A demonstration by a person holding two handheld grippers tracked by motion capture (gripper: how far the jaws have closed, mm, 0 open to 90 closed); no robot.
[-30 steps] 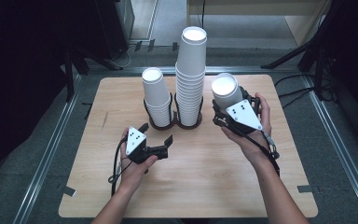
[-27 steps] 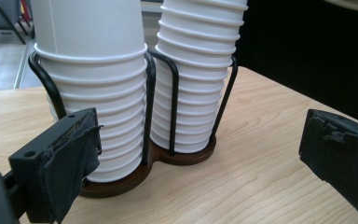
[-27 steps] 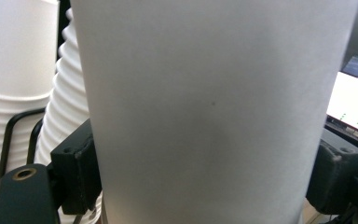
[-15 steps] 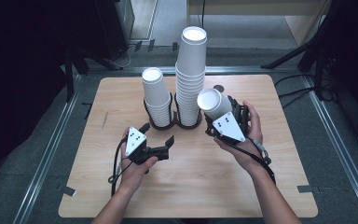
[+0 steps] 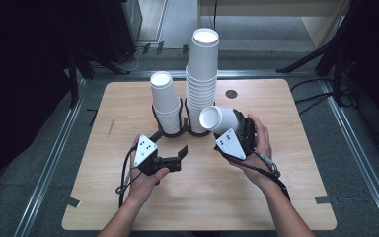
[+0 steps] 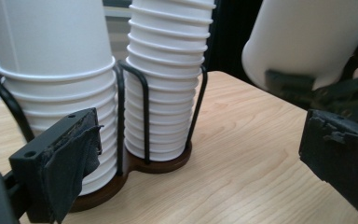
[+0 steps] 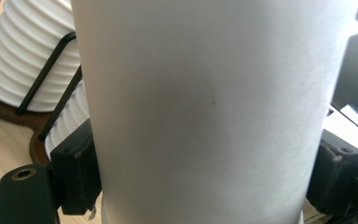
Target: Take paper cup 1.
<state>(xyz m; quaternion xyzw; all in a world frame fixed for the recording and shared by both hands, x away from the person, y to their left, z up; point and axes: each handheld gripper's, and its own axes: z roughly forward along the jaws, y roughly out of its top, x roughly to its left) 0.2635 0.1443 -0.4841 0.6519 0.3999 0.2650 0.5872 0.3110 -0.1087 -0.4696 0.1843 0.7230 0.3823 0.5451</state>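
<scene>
A person's right gripper (image 5: 225,129) has its fingers (image 7: 77,175) clamped on the sides of a plain white paper cup (image 5: 218,120), held tipped on its side just right of the dark two-ring wire cup holder (image 5: 175,129) on the pale wooden worktop (image 5: 286,163), its open mouth turned towards the holder's taller stack of white paper cups (image 5: 201,79). The left gripper (image 5: 182,154), just in front of the holder, has its fingers spread wide and holds nothing. To place the cup well, judging from its tilt, it should be kept lightly pinched so the thin wall does not buckle, and turned into line with a stack before lowering. The cup is smooth, unprinted and tapered, with a rolled rim. A shorter stack of white paper cups (image 5: 165,101) fills the holder's left ring.
</scene>
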